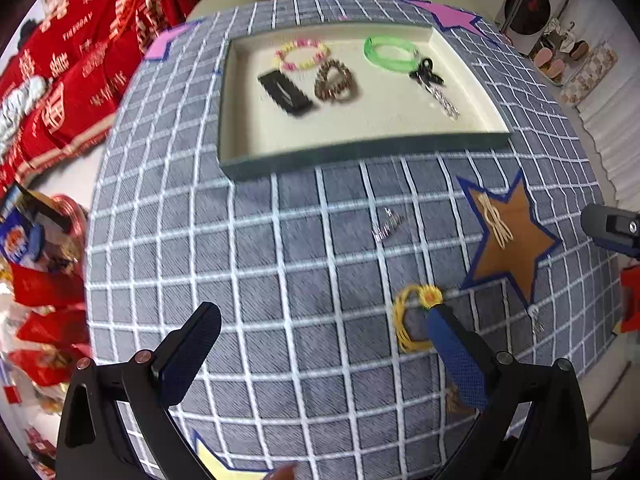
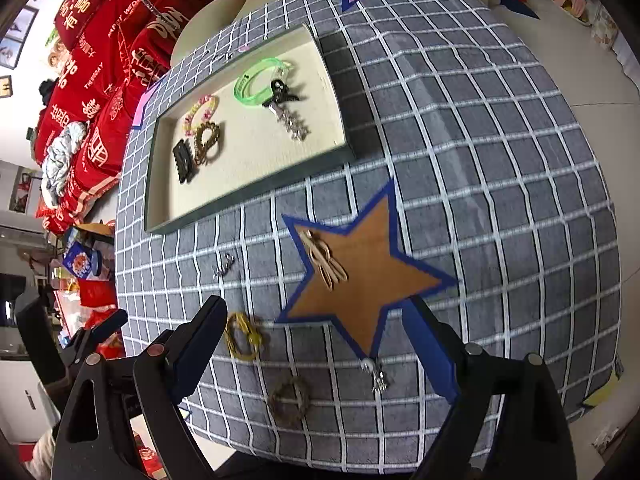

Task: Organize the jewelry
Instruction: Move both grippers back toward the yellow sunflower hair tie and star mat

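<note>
With both tools spread apart and empty, hovering over loose pieces on the bench. Left tool (image 1: 324,320) near yellow bracelet (image 1: 412,320); right tool (image 2: 316,312) too. Risk: thin band slipping flat, or tools colliding.

you're working at a table under a grey checked cloth (image 1: 280,280), red cushions (image 2: 104,80) lying behind, pale floor (image 2: 580,72) showing.

Your left wrist camera looked forward from low over the grey checked tablecloth (image 1: 280,240); your right viewed it from further right, both sharing the cream-lined tray (image 1: 360,148) (image 2: 248,196) ahead.
</note>
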`<state>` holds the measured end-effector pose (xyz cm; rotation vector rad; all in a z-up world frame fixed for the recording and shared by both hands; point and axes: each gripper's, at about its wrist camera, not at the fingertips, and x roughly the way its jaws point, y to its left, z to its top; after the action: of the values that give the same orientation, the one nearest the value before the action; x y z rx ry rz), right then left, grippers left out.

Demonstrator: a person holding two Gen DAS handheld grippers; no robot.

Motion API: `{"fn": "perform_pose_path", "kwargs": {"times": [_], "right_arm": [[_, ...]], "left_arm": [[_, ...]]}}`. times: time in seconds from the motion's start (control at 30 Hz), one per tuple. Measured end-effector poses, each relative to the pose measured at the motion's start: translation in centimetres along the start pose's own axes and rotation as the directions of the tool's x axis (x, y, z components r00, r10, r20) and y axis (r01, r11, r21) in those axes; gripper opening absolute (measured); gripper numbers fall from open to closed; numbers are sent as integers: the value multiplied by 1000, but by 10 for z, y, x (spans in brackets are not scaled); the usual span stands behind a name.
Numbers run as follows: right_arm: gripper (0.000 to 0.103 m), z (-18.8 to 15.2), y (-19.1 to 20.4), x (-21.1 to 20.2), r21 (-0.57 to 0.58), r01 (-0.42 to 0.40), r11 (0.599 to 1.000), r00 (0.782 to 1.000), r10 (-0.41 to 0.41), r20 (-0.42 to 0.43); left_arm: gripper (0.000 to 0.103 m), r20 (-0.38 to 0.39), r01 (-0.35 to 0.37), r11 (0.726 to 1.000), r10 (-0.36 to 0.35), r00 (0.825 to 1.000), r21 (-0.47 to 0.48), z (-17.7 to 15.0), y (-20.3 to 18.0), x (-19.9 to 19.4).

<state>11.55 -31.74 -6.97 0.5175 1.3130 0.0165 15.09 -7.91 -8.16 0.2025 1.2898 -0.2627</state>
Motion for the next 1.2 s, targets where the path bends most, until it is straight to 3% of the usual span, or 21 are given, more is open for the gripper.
{"fn": "perform_pose_path", "kwargs": {"times": [0.23, 0.43, 0.67, 1.2], "right_arm": [[91, -30, -6, 4, -30, 46, 998, 999, -47, -25], [91, -54, -25, 19, -18, 111, 994, 985, -112, -133], [91, -76, -40, 29, -18, 176, 984, 970, -176, -168], [91, -90, -25, 54, -65, 235, 970, 959, -242, -149]], "left_arm": [[103, -60, 36, 999, -36, 998, -1, -18, -4, 13], [103, -88, 61, 998, -62, 994, -14, -24, -8, 22], [103, -115, 78, 997, -78, 990, -6, -22, -18, 37], [103, -115, 81, 995, -75, 991, 51, -11, -29, 66]]}}
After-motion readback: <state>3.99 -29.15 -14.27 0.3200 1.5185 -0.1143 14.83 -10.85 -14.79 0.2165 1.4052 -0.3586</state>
